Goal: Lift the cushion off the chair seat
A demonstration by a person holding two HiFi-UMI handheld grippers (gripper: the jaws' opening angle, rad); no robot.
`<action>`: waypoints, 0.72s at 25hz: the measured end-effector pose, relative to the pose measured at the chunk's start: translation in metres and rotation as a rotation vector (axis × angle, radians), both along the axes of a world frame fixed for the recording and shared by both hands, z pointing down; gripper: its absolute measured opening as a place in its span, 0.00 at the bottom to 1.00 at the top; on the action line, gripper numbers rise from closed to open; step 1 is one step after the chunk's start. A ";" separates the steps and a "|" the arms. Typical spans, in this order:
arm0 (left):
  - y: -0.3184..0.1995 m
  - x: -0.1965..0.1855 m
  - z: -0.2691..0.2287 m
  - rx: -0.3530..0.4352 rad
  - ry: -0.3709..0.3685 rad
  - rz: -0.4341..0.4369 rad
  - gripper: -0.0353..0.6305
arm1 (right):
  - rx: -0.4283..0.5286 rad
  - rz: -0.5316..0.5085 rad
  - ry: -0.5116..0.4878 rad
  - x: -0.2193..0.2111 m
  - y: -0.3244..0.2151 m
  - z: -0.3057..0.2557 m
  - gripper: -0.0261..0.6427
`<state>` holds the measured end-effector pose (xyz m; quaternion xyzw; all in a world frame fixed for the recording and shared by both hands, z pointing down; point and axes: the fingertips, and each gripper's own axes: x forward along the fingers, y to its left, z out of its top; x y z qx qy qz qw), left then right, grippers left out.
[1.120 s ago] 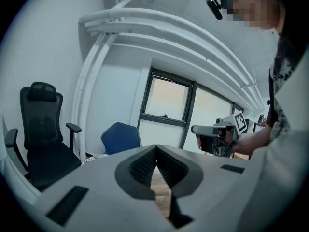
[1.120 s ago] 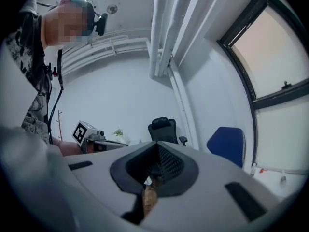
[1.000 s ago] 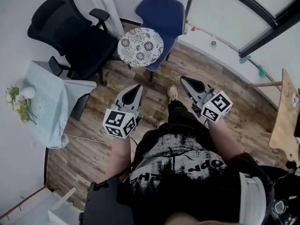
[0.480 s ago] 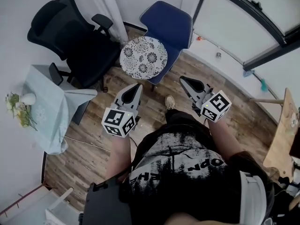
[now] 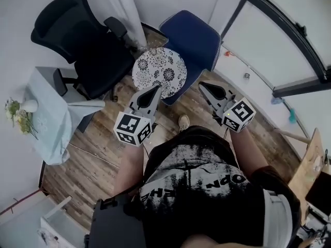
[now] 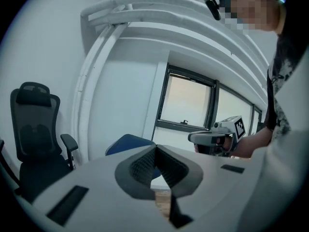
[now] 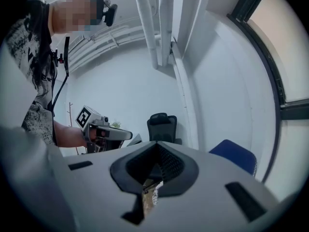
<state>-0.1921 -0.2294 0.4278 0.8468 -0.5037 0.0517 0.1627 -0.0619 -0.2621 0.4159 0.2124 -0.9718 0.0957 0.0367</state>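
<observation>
The person is closing in on the blue chair (image 5: pixel 195 32). Over the last second the patterned cushion (image 5: pixel 159 71), lying on that chair's seat, is drawing in until it sits just ahead of the left hand-held gripper (image 5: pixel 156 89). That one and the right hand-held gripper (image 5: pixel 202 85) are arriving with jaws pressed together and empty, so the lift is probably still waiting on them to spread.

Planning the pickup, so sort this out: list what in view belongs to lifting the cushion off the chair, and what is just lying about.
Part of the job:
- round patterned cushion
- blue chair it lies on
- left gripper
- right gripper

Lying about:
- black office chair
- cloth-covered table
- flowers
</observation>
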 end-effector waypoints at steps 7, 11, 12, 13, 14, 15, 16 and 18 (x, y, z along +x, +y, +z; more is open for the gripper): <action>-0.040 -0.002 0.013 -0.031 -0.040 -0.066 0.07 | 0.013 -0.074 0.012 -0.004 -0.044 0.013 0.06; -0.055 0.000 0.019 -0.042 -0.045 -0.072 0.07 | 0.008 -0.079 0.002 -0.004 -0.062 0.013 0.06; -0.058 0.000 0.020 -0.045 -0.049 -0.072 0.07 | -0.004 -0.073 -0.007 -0.003 -0.067 0.014 0.06; -0.062 -0.001 0.021 -0.047 -0.055 -0.069 0.07 | -0.020 -0.064 -0.017 -0.002 -0.071 0.017 0.06; -0.065 -0.002 0.022 -0.049 -0.060 -0.066 0.07 | -0.036 -0.053 -0.026 -0.001 -0.076 0.020 0.06; -0.069 -0.003 0.022 -0.051 -0.064 -0.061 0.07 | -0.044 -0.040 -0.026 0.000 -0.080 0.023 0.06; -0.073 -0.004 0.022 -0.051 -0.065 -0.056 0.07 | -0.047 -0.027 -0.019 0.001 -0.085 0.025 0.06; -0.082 -0.007 0.024 -0.053 -0.061 -0.043 0.07 | -0.047 -0.003 -0.005 0.000 -0.092 0.027 0.06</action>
